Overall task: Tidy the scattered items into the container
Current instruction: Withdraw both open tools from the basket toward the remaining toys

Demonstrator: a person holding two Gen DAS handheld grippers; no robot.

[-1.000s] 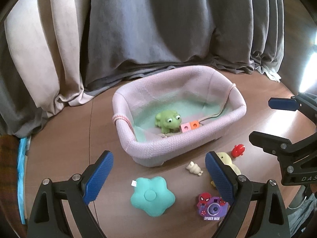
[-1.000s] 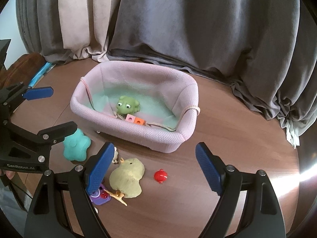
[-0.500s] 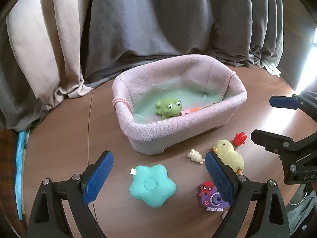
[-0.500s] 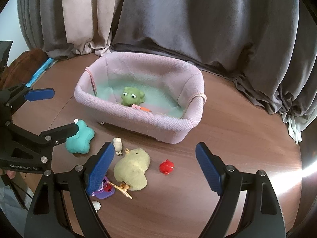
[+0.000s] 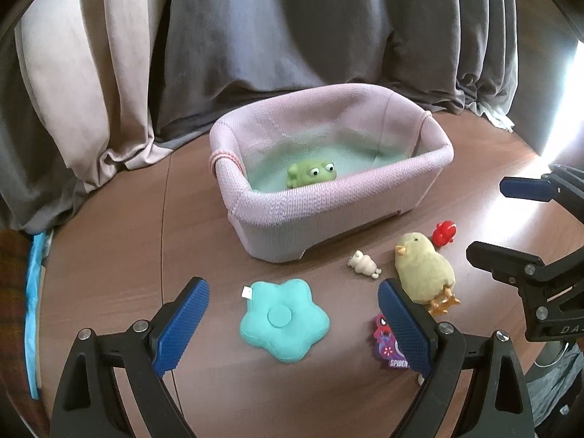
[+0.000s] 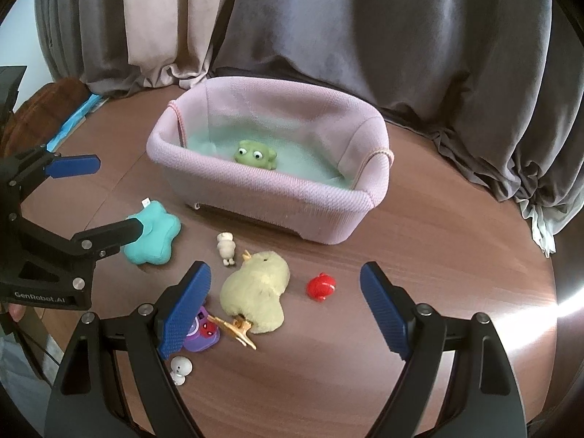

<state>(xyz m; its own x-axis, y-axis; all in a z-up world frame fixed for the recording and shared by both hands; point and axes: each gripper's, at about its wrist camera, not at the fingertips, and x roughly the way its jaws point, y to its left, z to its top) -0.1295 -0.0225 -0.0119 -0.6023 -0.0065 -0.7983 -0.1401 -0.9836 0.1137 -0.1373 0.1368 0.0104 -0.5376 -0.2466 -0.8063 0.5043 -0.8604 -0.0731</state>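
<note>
A pink knitted basket point(image 5: 339, 197) point(image 6: 277, 197) stands on the round wooden table with a green frog point(image 5: 310, 173) point(image 6: 255, 154) inside. In front of it lie a teal star cushion point(image 5: 284, 319) point(image 6: 151, 235), a small cream figure point(image 5: 363, 263) point(image 6: 226, 248), a yellow plush chick point(image 5: 425, 273) point(image 6: 257, 288), a red toy point(image 5: 444, 233) point(image 6: 321, 285) and a purple Spider-Man toy point(image 5: 388, 343) point(image 6: 202, 332). My left gripper point(image 5: 292, 328) point(image 6: 104, 197) is open over the star cushion. My right gripper point(image 6: 284, 310) point(image 5: 511, 219) is open over the chick and red toy.
Grey and beige curtains point(image 5: 255, 36) hang close behind the basket. A small white figure point(image 6: 180, 368) lies near the table's front edge. A blue strip point(image 5: 33, 310) lies at the table's left edge.
Both grippers have lowered and pulled back from the basket, so the toys in front sit more between the fingers. The blocks beside the frog are now hidden behind the basket wall.
</note>
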